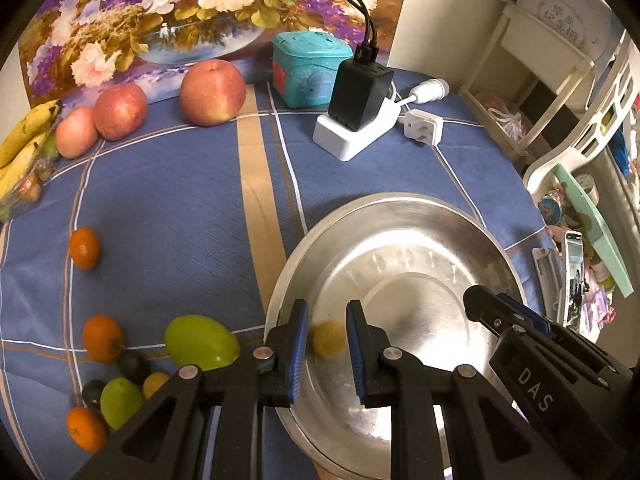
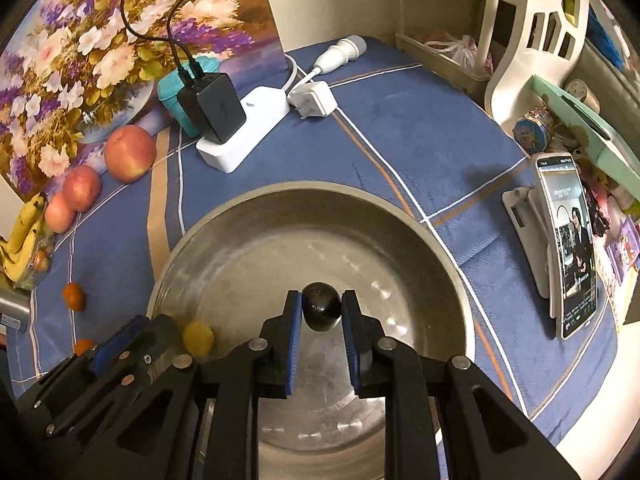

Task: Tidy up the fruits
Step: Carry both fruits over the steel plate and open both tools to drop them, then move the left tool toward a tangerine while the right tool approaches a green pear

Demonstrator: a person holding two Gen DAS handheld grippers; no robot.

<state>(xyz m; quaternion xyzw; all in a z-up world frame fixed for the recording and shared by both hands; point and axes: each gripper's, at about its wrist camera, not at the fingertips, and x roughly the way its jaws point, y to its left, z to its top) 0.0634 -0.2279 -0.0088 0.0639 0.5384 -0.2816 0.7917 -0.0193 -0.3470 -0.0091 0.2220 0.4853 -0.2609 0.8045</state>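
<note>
Blue checked tablecloth [image 1: 168, 200]: it covered the table I worked over. Round stainless-steel bowl [image 2: 304, 189]: it stood on the cloth near its right edge, and both tools pointed down into it.

Left gripper [image 1: 327, 306]: I had its jaws narrow, closed about a small round yellow fruit [image 1: 329, 339], which looked blurred, just inside the bowl's left wall. Right gripper [image 2: 321, 295]: its jaws were narrow too, and the blue pads pinched a small dark round fruit [image 2: 321, 309] over the bowl's middle.

Three red apples [image 1: 212, 92]: they sat in a row at the far left of the cloth. Two green oval fruits [image 1: 202, 342]: they lay left of the bowl, with several small oranges [image 1: 84, 248] nearby.
</note>
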